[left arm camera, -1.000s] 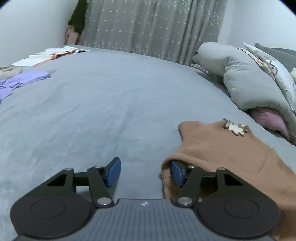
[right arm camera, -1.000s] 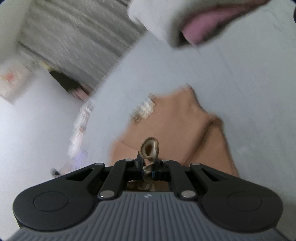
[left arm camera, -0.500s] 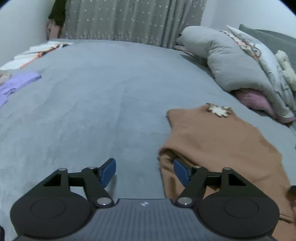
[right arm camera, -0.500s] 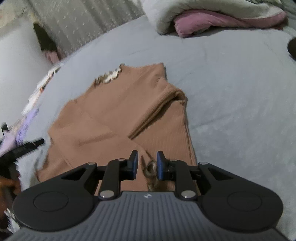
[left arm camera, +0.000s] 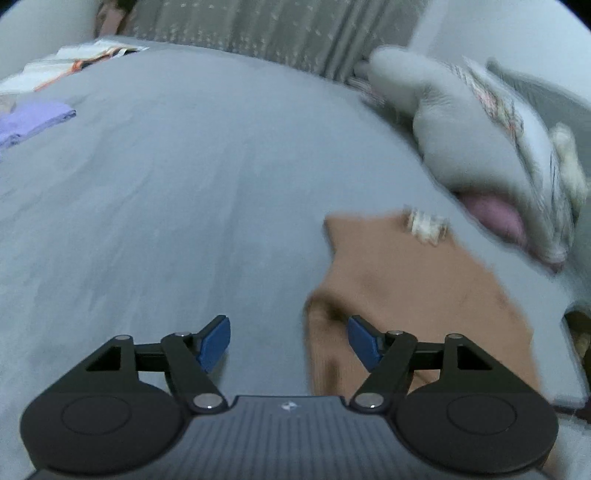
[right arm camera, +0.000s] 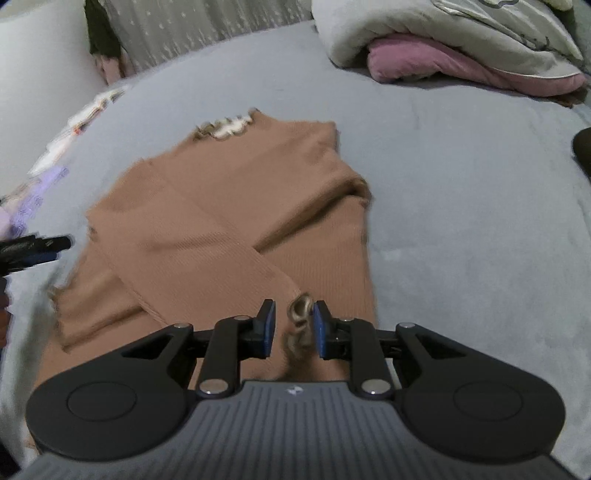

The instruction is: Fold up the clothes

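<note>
A brown ribbed sweater (right arm camera: 221, 206) lies flat on the grey bed (right arm camera: 461, 221), its cream frilled collar (right arm camera: 225, 127) at the far end. One sleeve is folded slantwise across the body. The sleeve's frilly cuff (right arm camera: 301, 314) sits loose between the blue pads of my right gripper (right arm camera: 293, 326), whose jaws stand a little apart with a gap beside the cuff. My left gripper (left arm camera: 290, 341) is open above the sweater's left edge (left arm camera: 406, 295). Its right pad is over the cloth, its left pad over bare sheet, and nothing is clamped. A black part of it shows at the left edge of the right wrist view.
A heap of grey duvet (right arm camera: 443, 33) and pink blanket (right arm camera: 443, 62) lies at the head of the bed, beyond the sweater. A lilac garment (left arm camera: 33, 118) and open books (left arm camera: 66, 62) lie far left. A grey curtain (left arm camera: 258, 37) hangs behind.
My right gripper has opened off the cuff, rolled level and pulled back, leaving the sleeve across the sweater. The left gripper has lifted and opened a little wider.
</note>
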Available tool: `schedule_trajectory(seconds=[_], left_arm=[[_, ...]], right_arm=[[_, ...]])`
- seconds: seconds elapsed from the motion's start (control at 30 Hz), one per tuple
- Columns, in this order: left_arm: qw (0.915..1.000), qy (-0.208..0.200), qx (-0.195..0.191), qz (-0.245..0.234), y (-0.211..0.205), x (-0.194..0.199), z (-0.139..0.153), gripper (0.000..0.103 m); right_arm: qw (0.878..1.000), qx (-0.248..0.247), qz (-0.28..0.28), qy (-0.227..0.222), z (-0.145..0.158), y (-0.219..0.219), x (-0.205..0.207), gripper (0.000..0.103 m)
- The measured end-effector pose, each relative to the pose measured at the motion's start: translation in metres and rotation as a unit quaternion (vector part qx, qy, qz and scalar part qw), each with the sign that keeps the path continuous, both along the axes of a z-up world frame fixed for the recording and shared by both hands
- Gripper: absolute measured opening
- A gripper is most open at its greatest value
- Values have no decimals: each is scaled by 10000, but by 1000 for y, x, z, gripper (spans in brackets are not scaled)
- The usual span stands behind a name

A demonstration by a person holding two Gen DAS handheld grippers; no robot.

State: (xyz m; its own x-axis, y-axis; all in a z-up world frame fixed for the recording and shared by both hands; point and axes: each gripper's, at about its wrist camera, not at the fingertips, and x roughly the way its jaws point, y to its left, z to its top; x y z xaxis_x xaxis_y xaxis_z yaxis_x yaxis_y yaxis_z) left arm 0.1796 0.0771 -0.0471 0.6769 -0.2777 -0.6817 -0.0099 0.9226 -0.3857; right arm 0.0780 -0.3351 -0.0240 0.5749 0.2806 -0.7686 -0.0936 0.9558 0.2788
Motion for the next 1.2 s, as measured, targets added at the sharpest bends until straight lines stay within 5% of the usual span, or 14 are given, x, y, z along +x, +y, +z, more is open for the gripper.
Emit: schedule_trajectory(seconds=[0.33, 0.5, 0.57, 0.63, 0.7, 0.77, 0.87, 1.1, 1.2], left_arm=[[9930, 491, -955, -497, -1, 107, -39, 47], [9729, 770, -2026, -810, 3, 139, -62, 21], [9717, 727, -2077, -864, -1, 140, -66, 7], [9739, 606, -2038, -792, -3, 141, -65, 6], [9837, 12, -1687, -615, -3, 134, -53, 4], [9948, -266, -838, -516, -11, 131, -49, 0], [9978, -284, -186, -569, -14, 128, -55, 0], [9961, -290, -506, -661, 1, 94, -18, 8], [9961, -138, -360, -791, 2, 65, 1, 49]], right_arm=[[9992, 390, 5, -86, -18, -2, 13, 24], [9941, 1071, -76, -150, -29, -15, 16, 24], [9930, 1171, -45, -165, -29, -15, 17, 24], [9931, 1160, 2, -164, -30, -13, 19, 24], [9941, 1073, -15, -141, -32, -12, 21, 24], [9946, 1026, -39, -134, -33, -11, 22, 24], [9966, 817, -50, -130, -33, -8, 22, 24], [9965, 790, -152, -223, -21, -12, 15, 25], [9968, 767, -204, -107, -19, -18, 12, 33]])
